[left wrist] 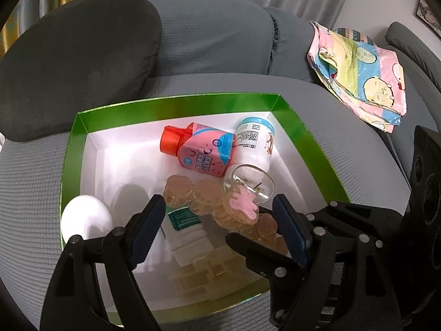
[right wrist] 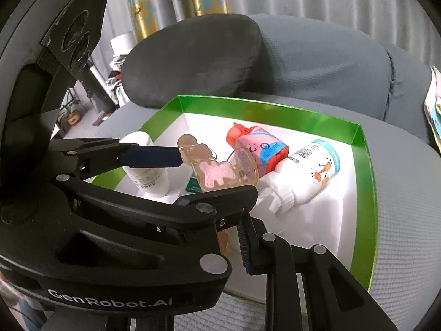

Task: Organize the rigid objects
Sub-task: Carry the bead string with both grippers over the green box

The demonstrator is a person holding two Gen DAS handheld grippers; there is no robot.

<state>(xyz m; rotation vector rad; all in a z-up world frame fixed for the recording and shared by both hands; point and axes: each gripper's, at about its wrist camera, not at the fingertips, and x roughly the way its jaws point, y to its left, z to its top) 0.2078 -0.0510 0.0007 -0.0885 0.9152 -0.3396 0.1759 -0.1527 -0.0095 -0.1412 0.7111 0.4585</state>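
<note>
Green-rimmed box (left wrist: pixel 308 138) sits on grey sofa seat (left wrist: pixel 33 171). Left claw (left wrist: pixel 217 220) stands wide over the box, blue pads either side of the amber bear-shaped clear bottle (left wrist: pixel 217 201), no pad contact visible. Right claw (right wrist: pixel 237 237) is narrow, pinching that bottle's lower end (right wrist: pixel 224 238). Pink bottle with red cap (left wrist: pixel 204 149) and white bottle (left wrist: pixel 256 140) lie side by side in the box. White egg-like object (left wrist: pixel 85 220) lies at the left wall. Patterned cloth (left wrist: pixel 361 74) lies on the sofa.

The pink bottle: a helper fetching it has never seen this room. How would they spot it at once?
On the grey sofa seat sits a green-rimmed box with a white inside. Toward its back wall lies the pink bottle, on its side against a white bottle. Nothing else there has its bright orange-red cap and blue-banded pink label.
</note>
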